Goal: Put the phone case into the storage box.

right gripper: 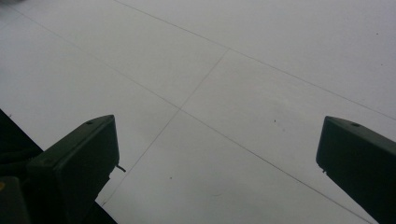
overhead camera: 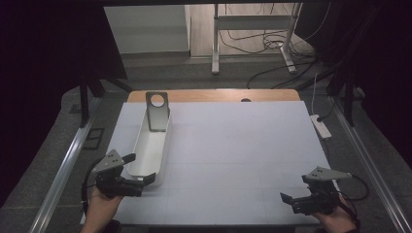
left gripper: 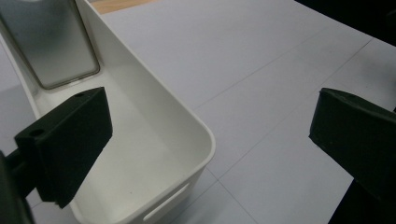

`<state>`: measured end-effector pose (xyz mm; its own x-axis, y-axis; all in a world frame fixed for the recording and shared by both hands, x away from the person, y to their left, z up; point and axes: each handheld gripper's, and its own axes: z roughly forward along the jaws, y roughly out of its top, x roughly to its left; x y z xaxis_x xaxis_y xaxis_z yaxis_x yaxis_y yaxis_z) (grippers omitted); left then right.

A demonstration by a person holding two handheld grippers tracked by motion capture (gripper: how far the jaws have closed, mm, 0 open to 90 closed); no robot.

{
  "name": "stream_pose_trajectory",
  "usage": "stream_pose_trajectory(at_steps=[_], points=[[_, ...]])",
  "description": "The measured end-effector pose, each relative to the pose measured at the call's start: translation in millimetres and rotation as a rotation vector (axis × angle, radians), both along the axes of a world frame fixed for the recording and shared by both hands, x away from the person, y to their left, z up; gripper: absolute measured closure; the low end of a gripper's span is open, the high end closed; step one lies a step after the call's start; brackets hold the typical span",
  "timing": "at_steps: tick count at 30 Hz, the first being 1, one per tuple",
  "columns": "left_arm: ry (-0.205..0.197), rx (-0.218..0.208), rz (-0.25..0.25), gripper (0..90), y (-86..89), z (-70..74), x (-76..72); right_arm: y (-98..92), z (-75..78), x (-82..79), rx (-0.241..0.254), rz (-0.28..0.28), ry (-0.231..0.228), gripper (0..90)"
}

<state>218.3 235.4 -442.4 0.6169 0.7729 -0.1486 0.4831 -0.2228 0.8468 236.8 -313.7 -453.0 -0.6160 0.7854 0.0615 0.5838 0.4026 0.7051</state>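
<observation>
A: White sheet over the table (overhead camera: pixel 233 145), faint grid lines on it, dark curtains both sides, cables on the floor behind. Where's the work?

B: By my left gripper (overhead camera: pixel 130 170). Its jaws are spread wide, nothing btwn them. One jaw hangs over the near end of the long white bin (overhead camera: pixel 150 145), the other is out over bare sheet, so the bin's near rim corner sits btwn them. Looks to me like I'm lined up to pinch that end wall.

A: What's in the bin?

B: Grey metal plate w/ a round hole (overhead camera: pixel 157 110), leaning upright against the far end wall, well ahead of my jaws. In the left gripper view its lower edge (left gripper: pixel 51 42) sits on the bin floor (left gripper: pixel 140 154); rest of the bin is bare. Leaning probably bc it's too tall to lie flat crosswise – just a guess.

A: And the right?

B: Right gripper (overhead camera: pixel 296 200) hovers low at the near right, also wide open, holding nothing. Only sheet under those jaws; bin is well off to their side. Prob. parked till the left has the bin.
</observation>
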Motion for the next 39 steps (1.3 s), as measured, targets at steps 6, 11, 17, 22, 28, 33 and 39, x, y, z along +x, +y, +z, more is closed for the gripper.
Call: stream_pose_trajectory(at_steps=[6, 11, 17, 22, 28, 33, 39], points=[[0.000, 0.009, 0.011, 0.0, 2.0, -2.0, -7.2, 0.1, -0.1, 0.0, -0.001, 0.000, 0.000, 0.0], [0.001, 0.016, 0.019, 0.0, 4.1, -3.8, -12.1, 0.1, -0.1, 0.0, -0.001, 0.000, 0.000, 0.0], [0.014, 0.018, 0.029, 0.0, 7.4, -7.6, -17.1, 0.1, -0.1, 0.1, -0.001, -0.001, 0.001, 0.0], [0.019, 0.028, 0.035, 0.0, 9.0, -9.5, -20.9, 0.1, -0.1, 0.1, -0.001, -0.001, 0.002, 0.0], [0.028, 0.033, 0.044, 0.0, 11.3, -12.7, -26.3, 0.1, -0.2, 0.2, -0.001, -0.002, 0.003, 0.0], [0.036, 0.038, 0.051, 0.0, 13.2, -15.7, -30.2, 0.1, -0.2, 0.2, -0.002, -0.002, 0.003, 0.0], [0.055, 0.064, 0.062, 0.0, 13.6, -19.2, -32.9, 0.1, -0.2, 0.3, -0.003, -0.002, 0.005, 0.0]])
